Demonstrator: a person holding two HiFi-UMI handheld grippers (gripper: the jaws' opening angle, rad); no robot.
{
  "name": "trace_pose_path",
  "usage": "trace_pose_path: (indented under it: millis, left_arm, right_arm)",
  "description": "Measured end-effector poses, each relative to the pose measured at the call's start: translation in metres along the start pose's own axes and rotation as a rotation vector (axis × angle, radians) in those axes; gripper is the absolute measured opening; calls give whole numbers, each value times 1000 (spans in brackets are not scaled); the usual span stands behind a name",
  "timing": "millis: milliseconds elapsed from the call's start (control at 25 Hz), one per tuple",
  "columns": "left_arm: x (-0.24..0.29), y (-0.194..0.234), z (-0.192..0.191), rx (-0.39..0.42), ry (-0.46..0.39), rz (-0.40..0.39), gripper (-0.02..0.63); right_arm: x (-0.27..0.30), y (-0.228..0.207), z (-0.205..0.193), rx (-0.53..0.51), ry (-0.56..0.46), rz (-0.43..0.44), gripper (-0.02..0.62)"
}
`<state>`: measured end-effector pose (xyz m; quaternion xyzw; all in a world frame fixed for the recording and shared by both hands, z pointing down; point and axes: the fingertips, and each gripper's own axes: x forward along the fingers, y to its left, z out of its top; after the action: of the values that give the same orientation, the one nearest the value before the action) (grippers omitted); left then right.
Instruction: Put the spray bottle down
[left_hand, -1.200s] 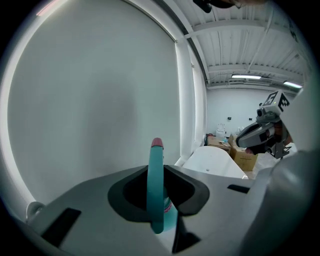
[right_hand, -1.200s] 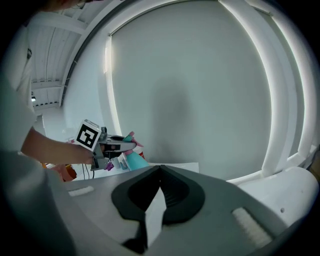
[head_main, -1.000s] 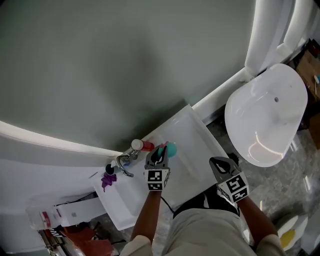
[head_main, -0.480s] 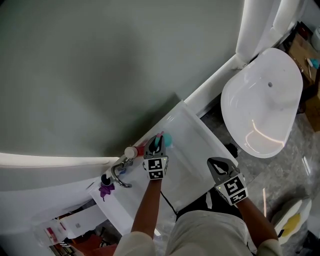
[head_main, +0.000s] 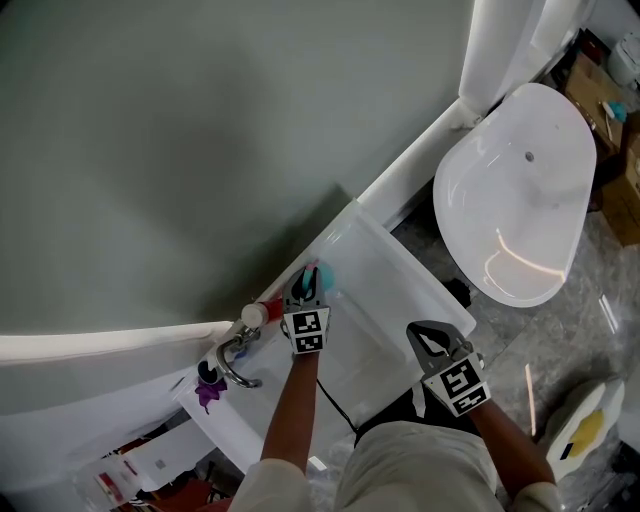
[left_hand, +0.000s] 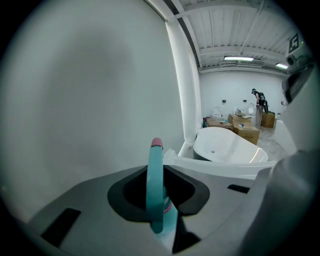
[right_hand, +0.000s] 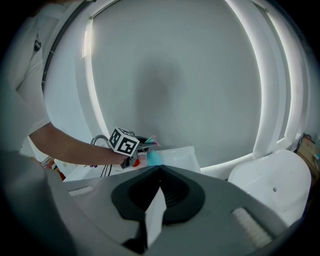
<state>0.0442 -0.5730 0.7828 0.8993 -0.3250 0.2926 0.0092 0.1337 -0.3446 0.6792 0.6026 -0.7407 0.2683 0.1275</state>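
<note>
The spray bottle (head_main: 325, 276) is teal with a pink tip. My left gripper (head_main: 309, 283) is shut on it, low over the back rim of the white basin (head_main: 385, 262), close to the grey wall. In the left gripper view the bottle's teal trigger (left_hand: 154, 185) stands upright between the jaws. The right gripper view shows the bottle (right_hand: 154, 158) from the side, beyond the left gripper's marker cube. My right gripper (head_main: 432, 337) hovers at the basin's near right corner, shut on a white cloth (right_hand: 155, 212).
A chrome tap (head_main: 232, 362) stands left of the bottle, with a red-and-white bottle (head_main: 258, 312) beside it and a purple thing (head_main: 207, 392) further left. A white bathtub (head_main: 515, 190) lies at the upper right, with cardboard boxes (head_main: 612, 110) behind it.
My left gripper has sunk with the spray bottle toward the basin's back rim by the wall. The right gripper has dropped a little. The head view has shifted.
</note>
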Motion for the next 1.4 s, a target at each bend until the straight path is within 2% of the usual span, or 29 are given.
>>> trace_pose_path:
  millis: [240,480,720,1280,1400]
  left_arm:
    - [6,-2,1,7,-13,-11,83]
    - [9,3,-10,-18,-4,-17,161]
    - [1,5,2,-23,-33,-14,229]
    - [-67,1,40,-42,-111,16,238]
    - [-89,2,48,-52,-121,29,238]
  right_arm:
    - [2,4,-1,17,3,-12,11]
    - [-1,5,-2,14,4,-32,9]
    - [-8,7,0,10,0,-35,10]
    - [-40,34,23,-86,-53,-54,9]
    - [-53,42,29,-75,-67,-56,10]
